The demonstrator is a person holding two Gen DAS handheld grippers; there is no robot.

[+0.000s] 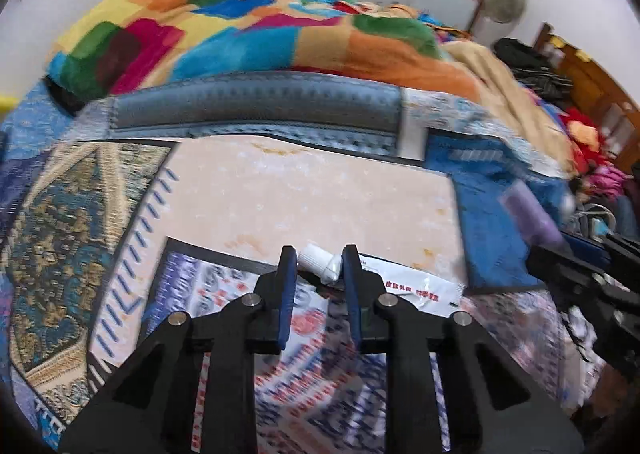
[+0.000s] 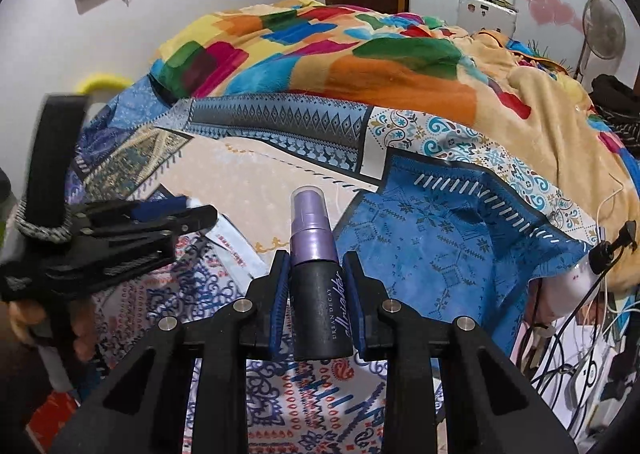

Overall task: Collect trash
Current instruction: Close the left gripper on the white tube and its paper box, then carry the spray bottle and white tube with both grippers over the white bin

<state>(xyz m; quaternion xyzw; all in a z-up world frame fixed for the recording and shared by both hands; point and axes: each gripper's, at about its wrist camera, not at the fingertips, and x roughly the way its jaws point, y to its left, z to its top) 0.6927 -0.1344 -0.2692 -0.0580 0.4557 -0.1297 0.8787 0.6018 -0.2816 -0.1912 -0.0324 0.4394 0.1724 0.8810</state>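
1. The left gripper point(image 1: 319, 254) has its jaws drawn narrow around a small white tube point(image 1: 320, 264); the blue pads sit against the tube's sides, so it is held.
2. The tube lies on the bed point(image 1: 280, 189), at the edge where a peach patch of the bedspread meets a red-and-blue patterned one.
3. A flat white sachet point(image 1: 416, 288) with red print lies just beside the tube, partly under the left gripper's right finger.
4. The right gripper point(image 2: 316, 266) is clamped on a spray bottle point(image 2: 320, 294), black body with a purple cap, held upright between the pads and clear of the bed.
5. In the right wrist view the left gripper point(image 2: 200, 213) shows at the left, with a person's hand point(image 2: 48, 318) on its handle.
6. A many-coloured blanket point(image 1: 248, 25) is heaped along the bed's far side.
7. A fan point(image 2: 604, 29) stands by the far wall.
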